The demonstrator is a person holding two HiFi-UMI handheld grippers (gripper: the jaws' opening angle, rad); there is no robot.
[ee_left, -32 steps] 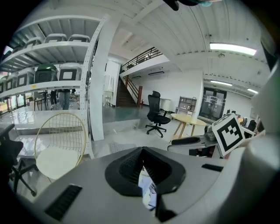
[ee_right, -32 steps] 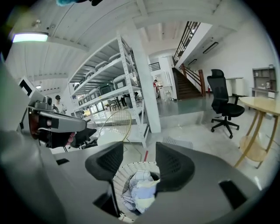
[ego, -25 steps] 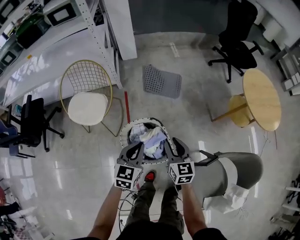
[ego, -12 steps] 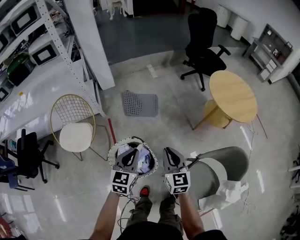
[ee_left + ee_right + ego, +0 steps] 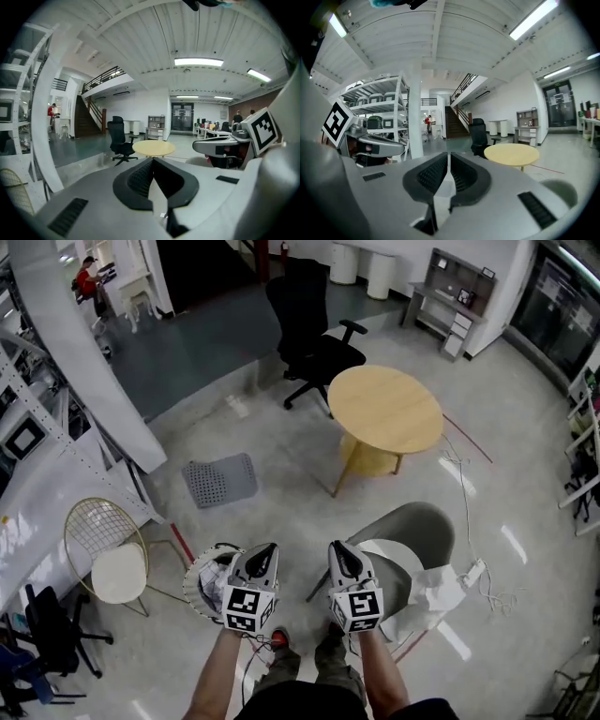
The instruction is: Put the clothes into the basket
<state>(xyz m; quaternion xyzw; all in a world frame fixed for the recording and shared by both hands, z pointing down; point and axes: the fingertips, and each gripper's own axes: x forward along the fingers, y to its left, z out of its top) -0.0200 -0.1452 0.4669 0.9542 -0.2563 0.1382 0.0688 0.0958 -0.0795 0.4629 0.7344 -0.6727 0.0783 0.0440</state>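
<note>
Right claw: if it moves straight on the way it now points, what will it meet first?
Nothing stands close before the shut right claw. Its line passes left of the round yellow wooden table, near the black office chair; perhaps the chair first, but depth is unclear.

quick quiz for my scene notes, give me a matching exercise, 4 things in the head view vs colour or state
Things:
1 table
2 office chair
3 wire chair
4 basket

Colour or state:
a black
b gold frame, white seat
c clothes inside
d light wood

Pairs: 1-d, 2-a, 3-b, 4-c
</note>
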